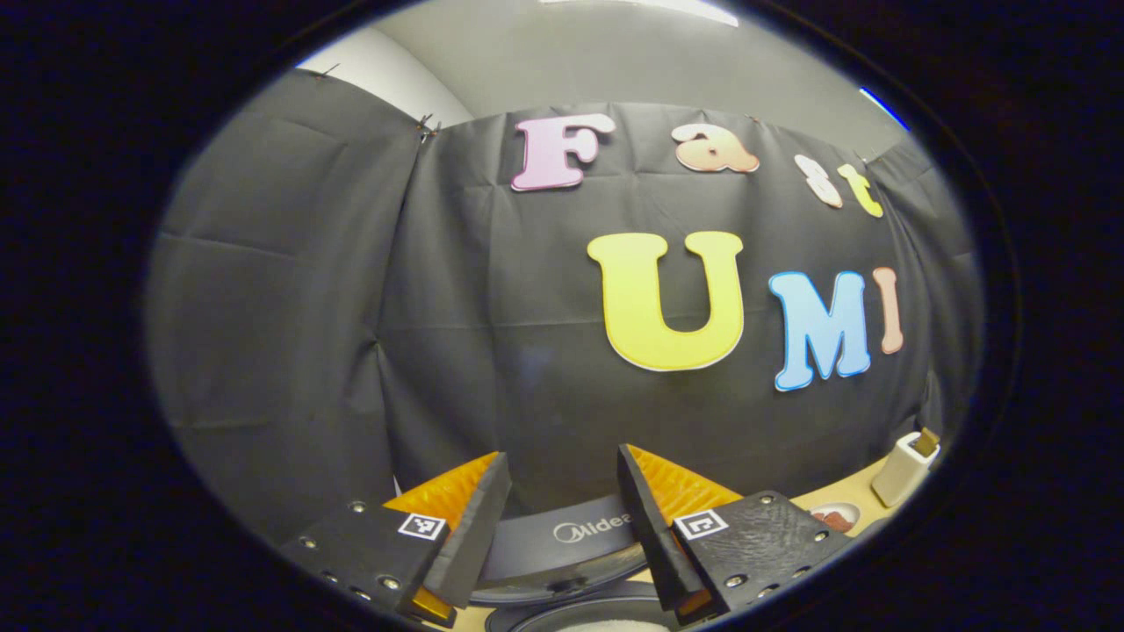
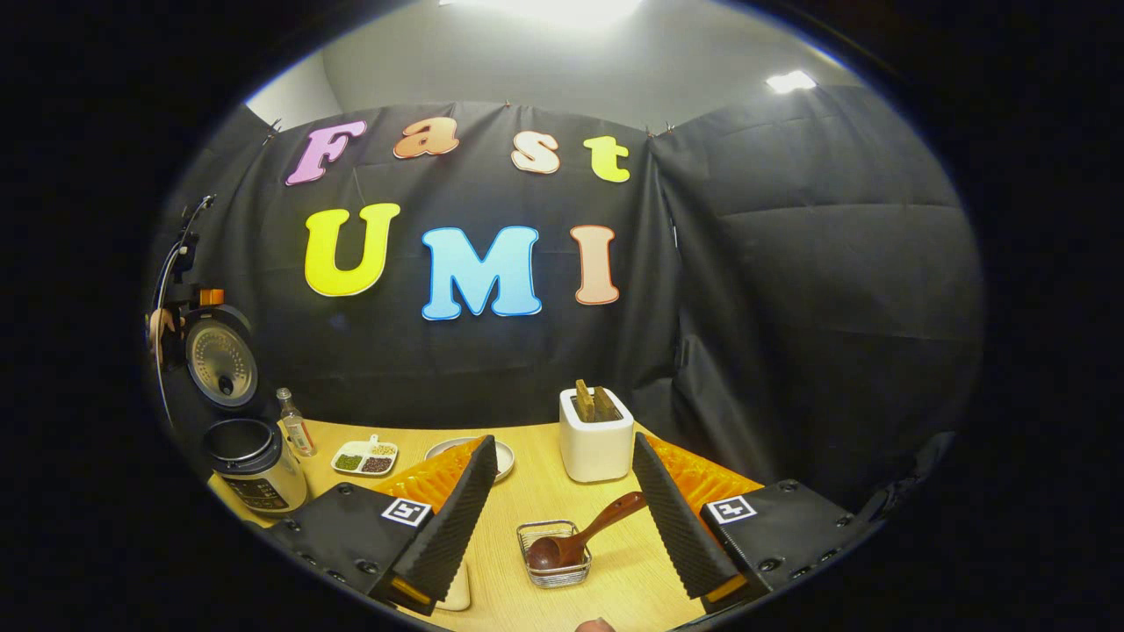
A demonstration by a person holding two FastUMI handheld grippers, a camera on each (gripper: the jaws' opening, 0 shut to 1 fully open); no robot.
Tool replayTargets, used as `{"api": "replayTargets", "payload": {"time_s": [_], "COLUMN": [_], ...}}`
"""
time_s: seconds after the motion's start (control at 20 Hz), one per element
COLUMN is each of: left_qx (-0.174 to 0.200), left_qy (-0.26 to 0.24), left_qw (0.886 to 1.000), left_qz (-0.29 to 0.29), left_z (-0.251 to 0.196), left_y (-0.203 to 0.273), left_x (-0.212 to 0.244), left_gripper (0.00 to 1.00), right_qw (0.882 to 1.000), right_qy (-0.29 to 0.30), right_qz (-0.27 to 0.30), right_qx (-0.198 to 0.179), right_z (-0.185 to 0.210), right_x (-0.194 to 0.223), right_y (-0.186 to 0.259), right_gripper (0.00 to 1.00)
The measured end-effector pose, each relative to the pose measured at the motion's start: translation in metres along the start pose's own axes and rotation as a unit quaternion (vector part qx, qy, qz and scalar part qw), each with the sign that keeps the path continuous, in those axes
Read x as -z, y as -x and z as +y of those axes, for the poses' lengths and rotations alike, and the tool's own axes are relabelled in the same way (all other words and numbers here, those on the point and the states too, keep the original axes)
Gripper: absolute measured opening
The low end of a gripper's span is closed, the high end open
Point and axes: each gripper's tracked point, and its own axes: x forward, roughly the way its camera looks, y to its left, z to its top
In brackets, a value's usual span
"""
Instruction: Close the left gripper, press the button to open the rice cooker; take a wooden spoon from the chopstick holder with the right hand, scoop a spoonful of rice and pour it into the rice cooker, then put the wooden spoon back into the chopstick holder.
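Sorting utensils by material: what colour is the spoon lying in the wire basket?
Dark reddish-brown wood: the spoon shows best in the right gripper view.

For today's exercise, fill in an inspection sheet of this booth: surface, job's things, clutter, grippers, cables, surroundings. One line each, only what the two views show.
Surface: wooden table, bare between items.
Job's things: rice cooker with lid raised; wooden spoon resting in a wire basket; white chopstick holder with wooden utensils upright in it.
Clutter: small bottle, divided dish of beans, plate.
Grippers: left gripper open above the cooker; right gripper open, holding nothing.
Cables: thin cable near the cooker lid.
Surroundings: black cloth wall, ceiling lights.
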Motion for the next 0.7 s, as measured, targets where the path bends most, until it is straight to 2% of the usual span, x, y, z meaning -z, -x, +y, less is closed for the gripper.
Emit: {"api": "replayTargets", "payload": {"time_s": [0.35, 0.7], "left_qx": [0.005, 0.012], "left_qy": [0.001, -0.003], "left_qw": [1.0, 0.999], "left_qz": [0.015, 0.037], "left_z": [-0.023, -0.052], "left_y": [0.052, 0.119], "left_x": [0.015, 0.057], "left_gripper": [0.79, 0.79], "right_qw": [0.999, 0.998], "right_qy": [0.008, 0.011], "right_qz": [-0.004, -0.009], "right_qx": [-0.035, -0.066], "right_z": [-0.005, -0.02], "right_x": [-0.006, -0.012], "right_y": [0.0, 0.006], "right_gripper": [0.98, 0.98]}}
